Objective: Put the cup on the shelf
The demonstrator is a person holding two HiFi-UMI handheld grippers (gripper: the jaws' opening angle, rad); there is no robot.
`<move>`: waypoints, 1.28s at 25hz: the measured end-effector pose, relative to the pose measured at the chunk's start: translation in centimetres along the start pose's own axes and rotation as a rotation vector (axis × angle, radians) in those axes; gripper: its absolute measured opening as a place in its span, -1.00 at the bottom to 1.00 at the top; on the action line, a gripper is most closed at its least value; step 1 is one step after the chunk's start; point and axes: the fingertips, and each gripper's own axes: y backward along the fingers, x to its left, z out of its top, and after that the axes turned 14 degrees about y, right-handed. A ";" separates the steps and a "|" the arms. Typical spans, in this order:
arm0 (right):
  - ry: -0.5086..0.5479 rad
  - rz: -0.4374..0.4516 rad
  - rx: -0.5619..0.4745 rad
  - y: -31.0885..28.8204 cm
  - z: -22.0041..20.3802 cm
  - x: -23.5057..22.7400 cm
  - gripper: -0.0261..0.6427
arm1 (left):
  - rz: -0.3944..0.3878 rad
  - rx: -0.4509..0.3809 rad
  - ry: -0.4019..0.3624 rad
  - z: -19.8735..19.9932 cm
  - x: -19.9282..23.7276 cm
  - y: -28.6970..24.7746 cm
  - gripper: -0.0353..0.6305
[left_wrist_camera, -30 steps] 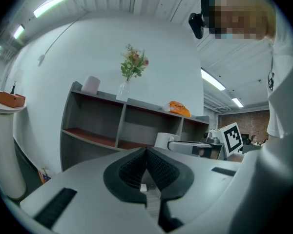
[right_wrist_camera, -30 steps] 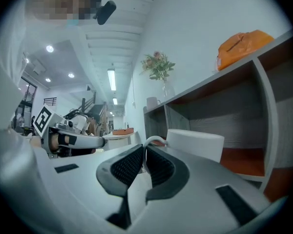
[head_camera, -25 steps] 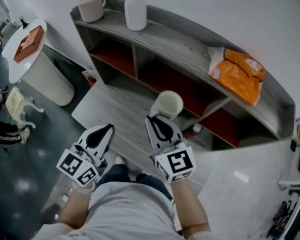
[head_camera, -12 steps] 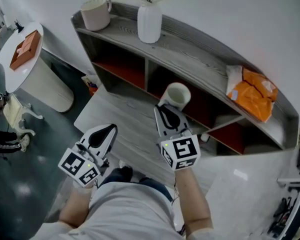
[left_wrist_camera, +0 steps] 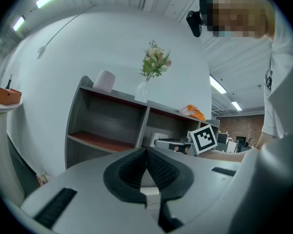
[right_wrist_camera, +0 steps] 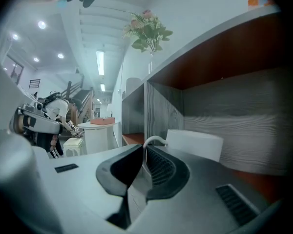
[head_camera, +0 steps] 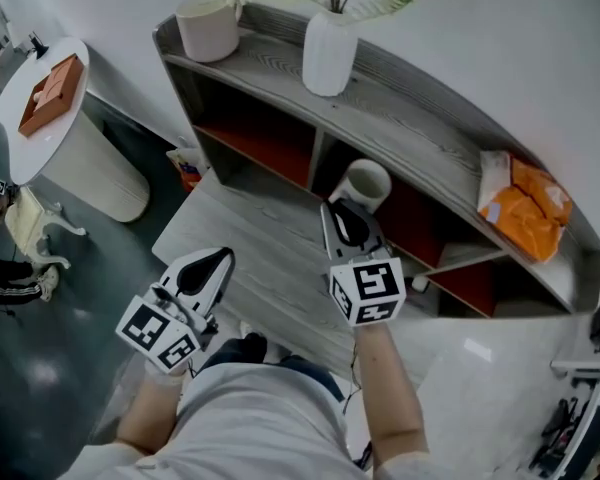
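The right claw point(right_wrist_camera: 144, 149) is pinched narrow on the thin loop handle point(right_wrist_camera: 154, 140) of the plain white ceramic cup point(right_wrist_camera: 194, 143). The cup's body therefore juts past the jaw tips, upright, with nothing of the claw around its wall. Holding it by the handle likely lets the body go into the opening first while the claw stays outside.

In the head view the cup point(head_camera: 366, 183) is just ahead of the right claw point(head_camera: 348, 210). It sits at the mouth of the middle red-floored compartment of the curved grey wood-grain shelf point(head_camera: 420, 133), just right of the upright divider. Whether its base touches the compartment floor cannot be told.

The left claw point(left_wrist_camera: 146, 152) has its jaws together on nothing. It hangs low by the person's waist point(head_camera: 205, 266), well apart from the shelf, apparently idle.

On the shelf's top board stand a white ribbed vase of flowers point(head_camera: 330, 53) and a crumpled orange bag point(head_camera: 525, 203).
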 end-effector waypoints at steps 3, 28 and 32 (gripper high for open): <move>0.017 -0.007 0.022 -0.7 -0.5 -0.1 -0.82 | 0.006 0.002 0.000 -0.1 0.4 0.1 -0.84; -0.048 -0.057 0.130 -2.8 -2.1 -1.7 -0.63 | 0.041 0.005 0.009 -0.6 1.0 0.9 -0.84; -0.055 -0.063 0.124 -2.2 -2.1 -1.8 -0.63 | 0.030 0.010 0.008 -0.8 0.6 0.7 -0.84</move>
